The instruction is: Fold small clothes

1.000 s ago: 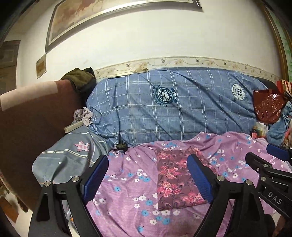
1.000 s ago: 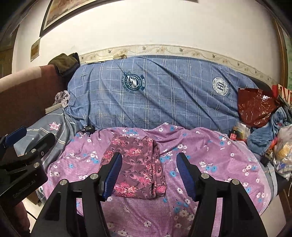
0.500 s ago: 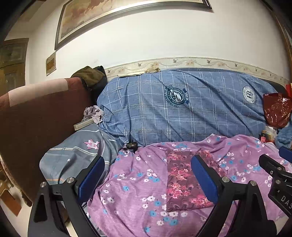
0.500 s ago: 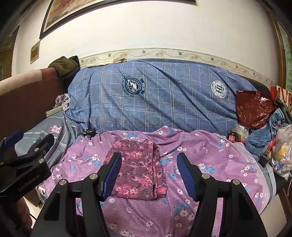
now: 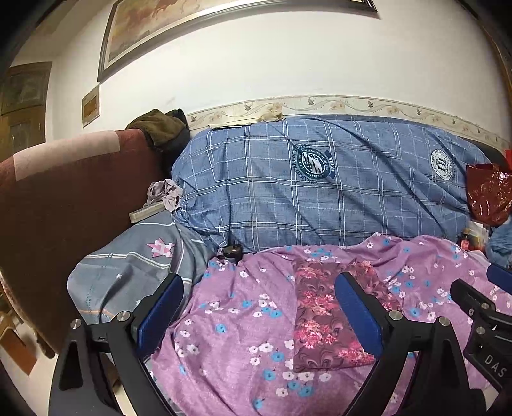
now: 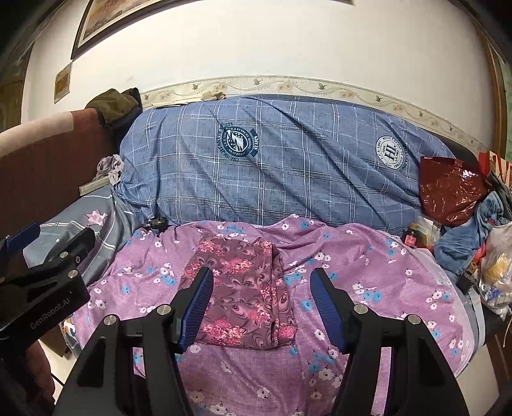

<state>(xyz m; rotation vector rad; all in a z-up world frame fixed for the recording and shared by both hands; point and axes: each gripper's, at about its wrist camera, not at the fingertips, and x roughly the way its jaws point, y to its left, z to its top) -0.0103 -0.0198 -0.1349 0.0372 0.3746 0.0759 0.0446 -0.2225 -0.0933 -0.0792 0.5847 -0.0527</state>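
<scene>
White wall (image 5: 288, 64) fills the upper half of both views, with a framed picture (image 5: 198, 22) cut off at the top left. Below it, a large blue plaid duvet (image 6: 288, 166) is heaped across the middle of the frame, and a purple flowered sheet (image 6: 368, 288) is spread over the lower part as the working surface. A grey starred pillow (image 5: 137, 265) is seen at lower left, a dark red plastic bag (image 6: 448, 188) at the right edge.

On the sheet a maroon floral garment (image 6: 243, 288) is laid flat as a narrow rectangle with a doubled edge along its right side, so at least one lengthwise fold is judged done; a crosswise fold or a move aside may be left, and no other unfolded small clothes can be made out.

The left gripper (image 5: 259, 310) is held wide apart and empty at lower centre, its jaws having just been opening; the garment is seen behind its right finger. The right gripper (image 6: 262, 307) is held moderately apart and empty, and the garment's lower half is framed between its fingers, untouched by the pads.
</scene>
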